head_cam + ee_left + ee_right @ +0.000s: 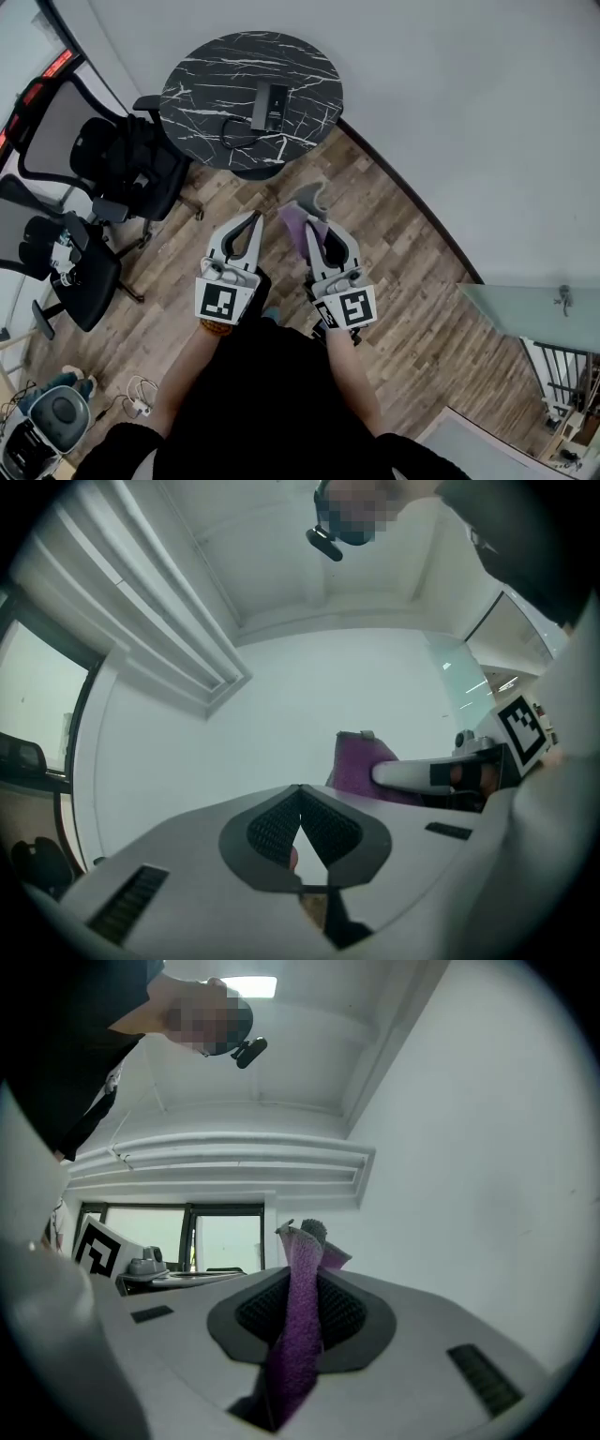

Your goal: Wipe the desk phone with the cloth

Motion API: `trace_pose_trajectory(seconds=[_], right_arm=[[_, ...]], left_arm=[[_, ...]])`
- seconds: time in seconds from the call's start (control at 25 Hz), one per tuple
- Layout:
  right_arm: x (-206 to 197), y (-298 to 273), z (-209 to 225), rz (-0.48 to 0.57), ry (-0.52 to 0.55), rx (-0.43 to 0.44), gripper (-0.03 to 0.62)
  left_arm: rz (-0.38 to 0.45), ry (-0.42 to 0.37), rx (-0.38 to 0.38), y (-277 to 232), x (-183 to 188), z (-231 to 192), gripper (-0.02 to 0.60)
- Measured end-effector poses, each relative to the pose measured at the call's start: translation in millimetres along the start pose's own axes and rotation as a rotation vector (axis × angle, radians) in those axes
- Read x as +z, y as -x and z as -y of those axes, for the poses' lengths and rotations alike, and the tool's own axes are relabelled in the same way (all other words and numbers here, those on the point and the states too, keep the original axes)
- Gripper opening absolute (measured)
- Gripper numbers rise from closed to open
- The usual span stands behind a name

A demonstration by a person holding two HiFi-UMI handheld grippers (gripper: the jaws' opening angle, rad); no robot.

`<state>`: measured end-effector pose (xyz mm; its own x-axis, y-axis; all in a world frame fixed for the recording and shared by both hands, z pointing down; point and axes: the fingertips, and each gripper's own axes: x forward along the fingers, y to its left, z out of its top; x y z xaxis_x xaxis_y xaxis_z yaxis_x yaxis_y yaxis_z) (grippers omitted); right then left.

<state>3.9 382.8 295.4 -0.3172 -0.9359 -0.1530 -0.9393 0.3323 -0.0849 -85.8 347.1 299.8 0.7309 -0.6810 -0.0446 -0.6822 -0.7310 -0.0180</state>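
Note:
A black desk phone (pixel 269 105) with a curled cord lies on the round black marble table (pixel 206 75) ahead of me. Both grippers are held side by side over the wood floor, well short of the table. My right gripper (pixel 314 228) is shut on a purple cloth (pixel 302 212), which sticks up past its tips. In the right gripper view the cloth (pixel 302 1297) runs up between the shut pads (pixel 352 1312). My left gripper (pixel 255 217) is shut with nothing in it, its jaw tips meeting (pixel 300 789). The left gripper view shows the cloth (pixel 356 766) beside it.
Two black office chairs (pixel 127 159) (pixel 70 267) stand left of the table. A white wall (pixel 469 112) runs behind and to the right. A glass surface (pixel 530 314) shows at the right edge. Cables and a plug strip (pixel 136 398) lie on the floor at lower left.

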Motion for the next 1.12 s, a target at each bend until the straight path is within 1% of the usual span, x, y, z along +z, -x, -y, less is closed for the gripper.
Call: trace_pose_trajectory(seconds=[0.12,0.24,0.4,0.52,0.68,0.76,0.88,0.96,1.12], right_arm=[[-8,-21,20,-0.037,-0.015,-0.019,0.074],[-12,-54,40,-0.065,0.009,-0.013,0.074],[-14,-99,67,-0.087,0.02,-0.02,0.074],[-20,-130,82,-0.116,0.047,-0.032,0.074],[-26,-168,100,-0.132,0.035,-0.056,0.074],[-30,-186,109,-0.146,0.034,-0.062,0.074],[-36,-205,121,-0.176,0.026,-0.051,0.074],[-42,-218,135,-0.191,0.022,-0.043,0.074],[-64,-243,175,-0.23,-0.003,-0.05,0.074]], left_arm=[[-0.021,0.029,0.008,-26,-10,-26,0.012],[-0.023,0.011,0.004,-58,-13,-57,0.012],[-0.016,0.025,-0.008,-90,-8,-99,0.012],[-0.033,0.027,-0.022,-109,-15,-129,0.012],[-0.058,0.02,-0.039,-131,-26,-160,0.012],[-0.072,0.029,-0.032,-143,-28,-175,0.012],[-0.076,0.067,-0.012,-155,-32,-192,0.012],[-0.079,0.063,-0.006,-167,-36,-200,0.012],[-0.144,0.077,0.012,-194,-59,-212,0.012]])
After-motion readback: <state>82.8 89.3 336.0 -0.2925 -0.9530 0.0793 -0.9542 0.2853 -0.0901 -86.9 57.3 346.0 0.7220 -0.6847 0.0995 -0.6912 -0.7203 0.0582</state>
